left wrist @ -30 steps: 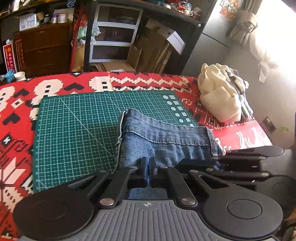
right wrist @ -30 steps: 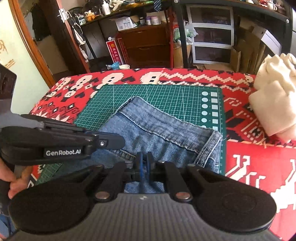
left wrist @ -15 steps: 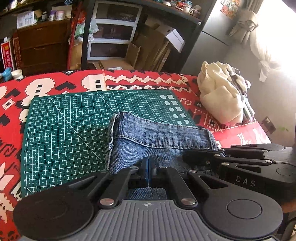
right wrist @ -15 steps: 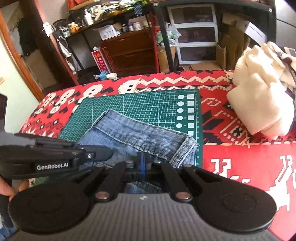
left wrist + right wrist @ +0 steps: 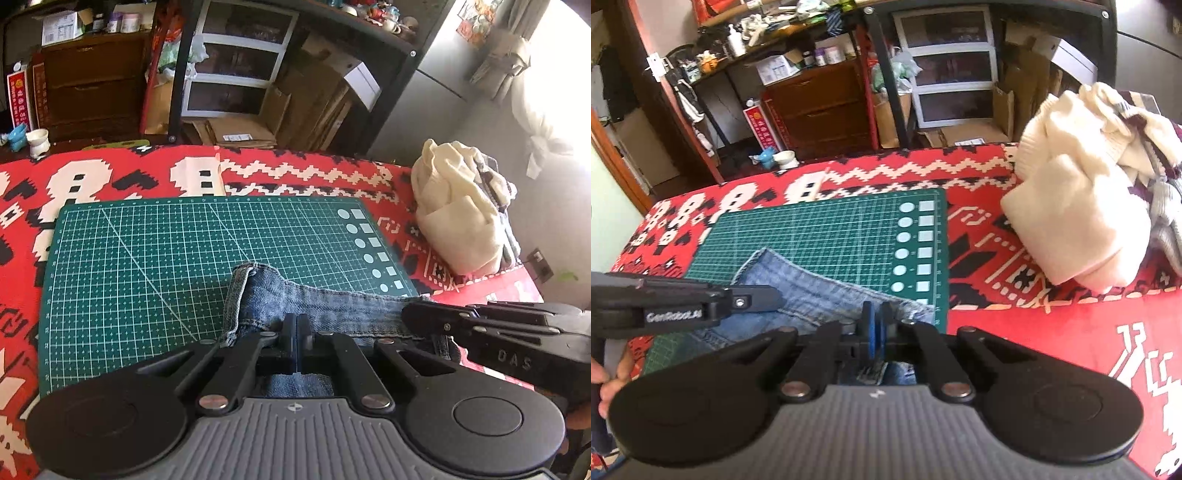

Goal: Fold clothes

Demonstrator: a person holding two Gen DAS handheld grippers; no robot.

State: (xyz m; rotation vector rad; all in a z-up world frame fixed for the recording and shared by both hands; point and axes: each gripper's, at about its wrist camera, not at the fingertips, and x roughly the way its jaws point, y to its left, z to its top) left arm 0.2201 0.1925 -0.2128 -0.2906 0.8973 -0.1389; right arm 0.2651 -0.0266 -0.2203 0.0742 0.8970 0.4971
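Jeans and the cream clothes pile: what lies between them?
Only bare green cutting mat and red patterned cloth separate jeans from cream clothes pile, per right wrist view.

Blue denim jeans (image 5: 314, 302), folded, hem stitched, draped over green mat's near edge

We're in a lived-in home room: a worktop (image 5: 1052, 332) under a red patterned cloth, and behind it a wooden dresser (image 5: 820, 107), plastic drawers (image 5: 947, 62) beside that, flattened cardboard boxes (image 5: 314, 103) on the floor, cluttered shelves (image 5: 757, 29) above.
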